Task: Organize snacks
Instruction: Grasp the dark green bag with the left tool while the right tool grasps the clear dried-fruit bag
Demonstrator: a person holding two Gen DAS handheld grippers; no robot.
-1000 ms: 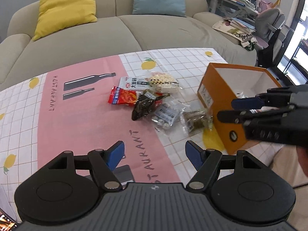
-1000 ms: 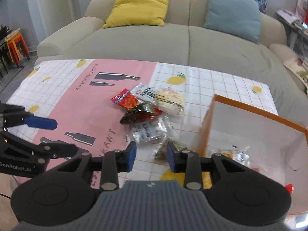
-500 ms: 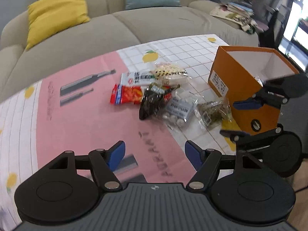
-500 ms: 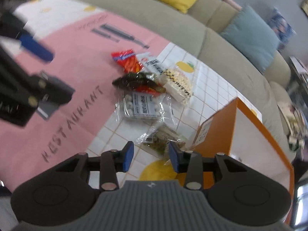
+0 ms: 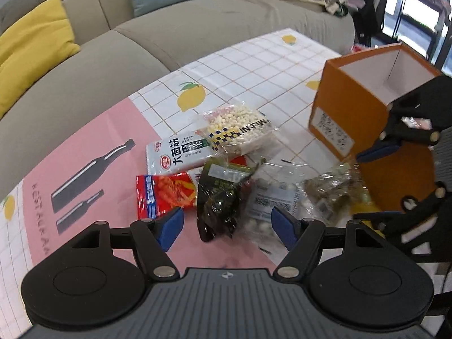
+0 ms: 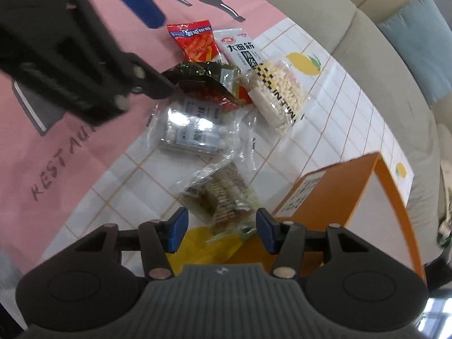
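Several snack packets lie heaped on the tablecloth: a red packet, a white printed packet, a clear bag of pale puffs, a dark green packet, a clear bag of white candies and a greenish clear packet. My left gripper hovers open over the dark green packet. My right gripper hangs over the greenish packet beside the orange box. Its jaws are opening, with the packet's near end between the pads, which do not press on it.
The open orange box stands at the table's right end with white inner walls. A pink and white lemon-print tablecloth covers the table. A beige sofa with yellow and blue cushions lies behind it.
Both grippers have dropped closer to the snack pile and rolled. The right gripper came down beside the box over the greenish packet, and its jaws have widened. The left jaws stay wide.
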